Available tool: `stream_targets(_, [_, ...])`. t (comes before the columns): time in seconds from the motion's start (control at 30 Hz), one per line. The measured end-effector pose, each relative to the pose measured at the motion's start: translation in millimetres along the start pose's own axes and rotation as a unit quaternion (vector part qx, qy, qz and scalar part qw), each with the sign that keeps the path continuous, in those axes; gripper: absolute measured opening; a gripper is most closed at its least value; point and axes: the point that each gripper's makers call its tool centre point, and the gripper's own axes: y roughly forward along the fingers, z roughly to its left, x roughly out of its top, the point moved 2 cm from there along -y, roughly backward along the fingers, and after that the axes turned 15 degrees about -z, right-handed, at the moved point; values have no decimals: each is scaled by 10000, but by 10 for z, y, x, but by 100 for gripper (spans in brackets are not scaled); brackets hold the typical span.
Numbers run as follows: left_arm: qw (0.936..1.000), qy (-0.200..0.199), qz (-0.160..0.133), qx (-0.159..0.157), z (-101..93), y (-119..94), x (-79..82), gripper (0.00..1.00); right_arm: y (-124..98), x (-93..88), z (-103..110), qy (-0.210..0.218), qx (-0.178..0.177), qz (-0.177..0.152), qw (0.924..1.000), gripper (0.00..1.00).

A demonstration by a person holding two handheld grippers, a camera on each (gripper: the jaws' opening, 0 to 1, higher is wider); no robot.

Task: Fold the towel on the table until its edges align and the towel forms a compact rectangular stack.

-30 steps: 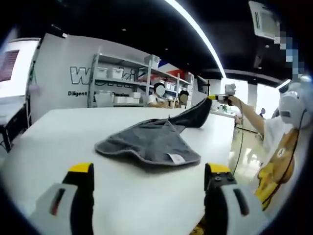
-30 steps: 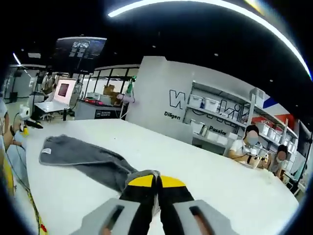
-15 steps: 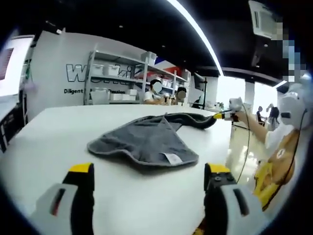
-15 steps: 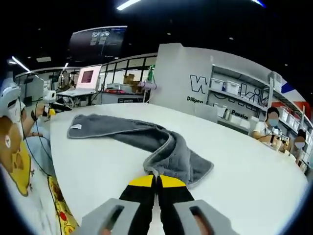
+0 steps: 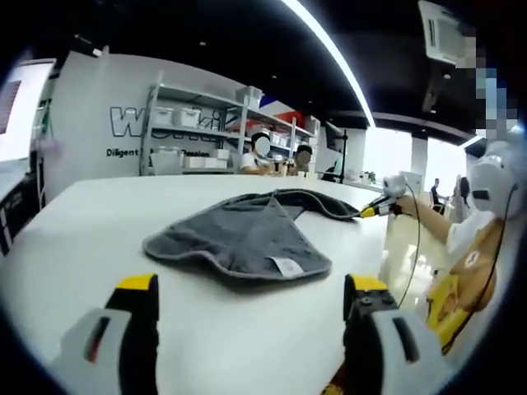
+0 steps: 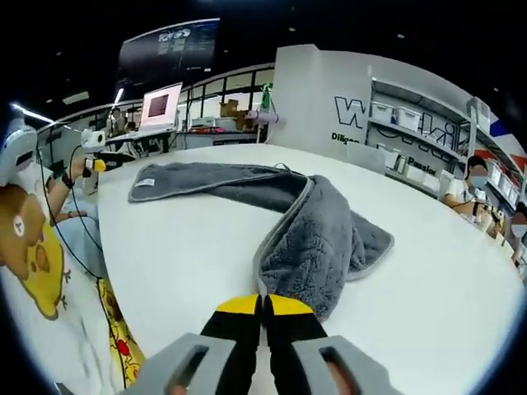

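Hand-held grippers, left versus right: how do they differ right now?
The left hand-held gripper is open, jaws wide apart and holding nothing; the right hand-held gripper is shut on the grey towel. The left sits back from the towel over bare table; the right is at the towel's edge. Both have yellow-tipped black jaws.

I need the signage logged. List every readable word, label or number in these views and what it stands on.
"W": big outlined letters on the white wall, rest hidden by shelving.
"Diligent": small black line beneath, rest cut off.
White tag on the grey towel: too small to read.
Hanging dark screen: blurred.
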Motion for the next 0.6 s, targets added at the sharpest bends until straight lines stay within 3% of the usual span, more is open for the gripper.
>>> stream_targets(0.4, [10000, -9, -28, 11, -1, -5, 13, 98, -36, 15, 16, 13, -48, 34, 10000, 4])
stream_targets(0.6, [10000, -13, -57, 49, 16, -27, 21, 98, -101, 54, -9, 18, -125, 17, 9999, 13])
